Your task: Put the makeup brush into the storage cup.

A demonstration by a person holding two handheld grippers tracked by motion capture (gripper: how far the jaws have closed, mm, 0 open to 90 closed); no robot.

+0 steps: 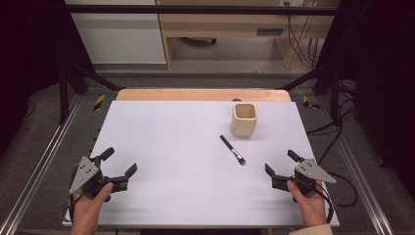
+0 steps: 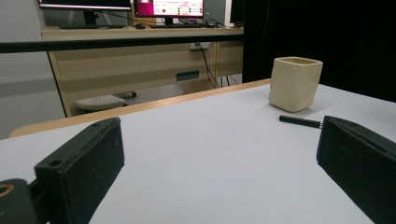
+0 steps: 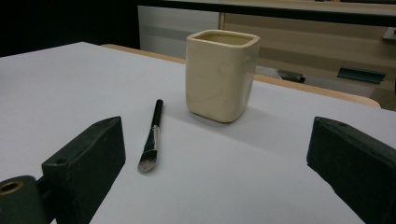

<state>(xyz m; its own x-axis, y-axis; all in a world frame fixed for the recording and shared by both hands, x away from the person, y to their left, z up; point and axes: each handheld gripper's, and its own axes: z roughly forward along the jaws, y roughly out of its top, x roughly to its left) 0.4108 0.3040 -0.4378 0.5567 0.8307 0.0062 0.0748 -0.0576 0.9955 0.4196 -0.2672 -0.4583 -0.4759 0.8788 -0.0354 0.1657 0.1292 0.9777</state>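
The makeup brush (image 1: pixel 232 150) is lying flat on the white table (image 1: pixel 171 147) right of centre, just below the cream square cup (image 1: pixel 244 119). The right claw (image 1: pixel 280 166) is sitting lower right of it, gaping empty; the left claw (image 1: pixel 120 164) is waiting wide open at lower left, well apart.

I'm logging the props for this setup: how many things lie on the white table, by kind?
Cup: 1
Brush: 1
Total: 2
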